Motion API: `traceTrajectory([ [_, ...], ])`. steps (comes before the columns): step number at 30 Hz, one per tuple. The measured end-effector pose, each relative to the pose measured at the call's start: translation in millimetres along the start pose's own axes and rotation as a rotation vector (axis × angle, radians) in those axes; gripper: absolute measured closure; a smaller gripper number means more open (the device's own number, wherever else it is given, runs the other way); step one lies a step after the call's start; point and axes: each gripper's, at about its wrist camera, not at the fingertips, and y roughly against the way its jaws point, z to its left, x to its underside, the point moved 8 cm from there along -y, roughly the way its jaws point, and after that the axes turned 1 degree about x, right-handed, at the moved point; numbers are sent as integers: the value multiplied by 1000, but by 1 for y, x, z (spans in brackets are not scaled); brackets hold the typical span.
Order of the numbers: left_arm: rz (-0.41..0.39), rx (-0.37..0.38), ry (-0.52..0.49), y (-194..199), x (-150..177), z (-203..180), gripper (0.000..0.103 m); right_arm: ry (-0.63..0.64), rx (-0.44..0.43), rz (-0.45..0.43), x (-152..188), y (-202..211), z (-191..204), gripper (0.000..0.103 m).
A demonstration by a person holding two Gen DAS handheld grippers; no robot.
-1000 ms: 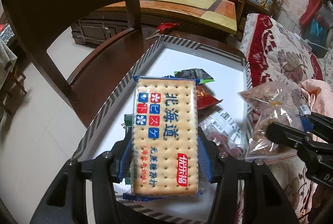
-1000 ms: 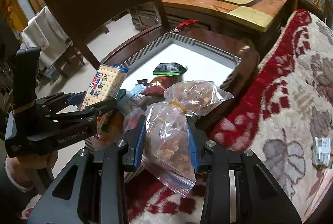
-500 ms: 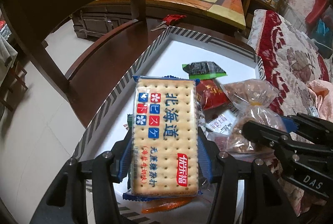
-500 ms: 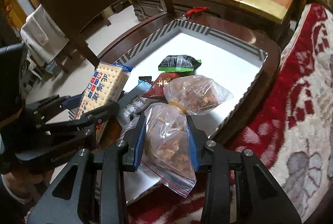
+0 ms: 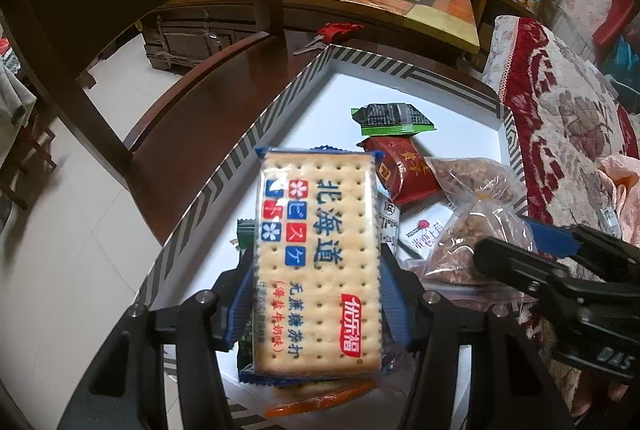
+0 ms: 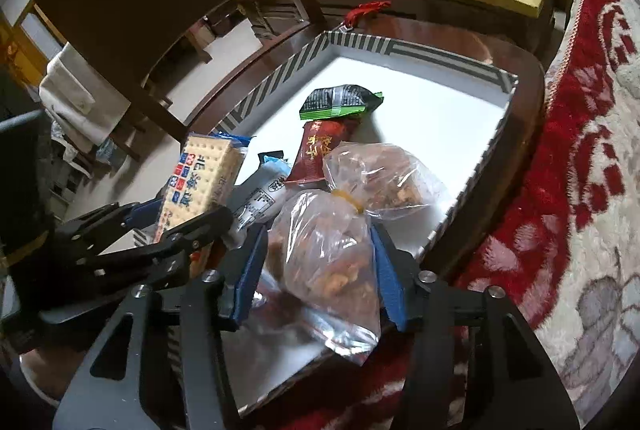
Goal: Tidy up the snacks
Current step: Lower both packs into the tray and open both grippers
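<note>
The right gripper (image 6: pixel 316 270) is opening around the clear snack bag (image 6: pixel 332 250), which is lying lengthwise between its jaws, its knotted end pointing ahead into the striped tray (image 6: pixel 472 186). Just to its left, the left gripper (image 5: pixel 316 306) is clamping the cracker packet (image 5: pixel 318 258) upright above the tray.

wooden chair (image 5: pixel 132 42), floral sofa cover (image 5: pixel 568 110)
</note>
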Motion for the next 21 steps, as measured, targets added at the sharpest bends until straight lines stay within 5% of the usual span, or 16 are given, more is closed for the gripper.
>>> traceTrajectory([
  [12,-50,8,12,27,-4,-5,16,18,30,-58,11,47,-3,48],
  [21,-76,46,-36,45,-4,-38,15,-3,58,-86,25,73,-19,48],
])
